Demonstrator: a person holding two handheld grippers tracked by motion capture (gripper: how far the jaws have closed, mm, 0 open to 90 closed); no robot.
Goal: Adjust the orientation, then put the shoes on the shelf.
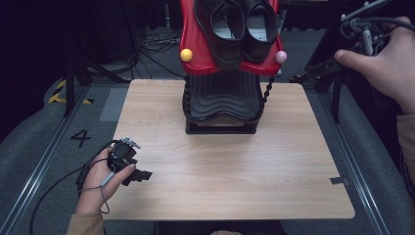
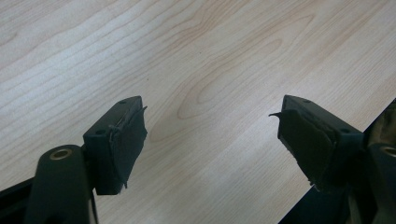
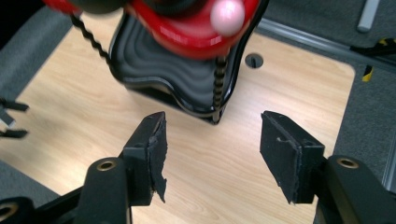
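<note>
Since both the right gripper (image 3: 212, 154) and the left gripper (image 2: 210, 144) gape wide and empty, the shoes (image 1: 238, 24) should be approached squarely, one at a time.

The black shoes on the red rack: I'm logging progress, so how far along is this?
Done: the pair of black leather shoes sits on the red two-tier rack's top shelf. In hand: nothing; the right claw is open near the rack, the left claw open over the wooden table. Left: any grasp.
</note>
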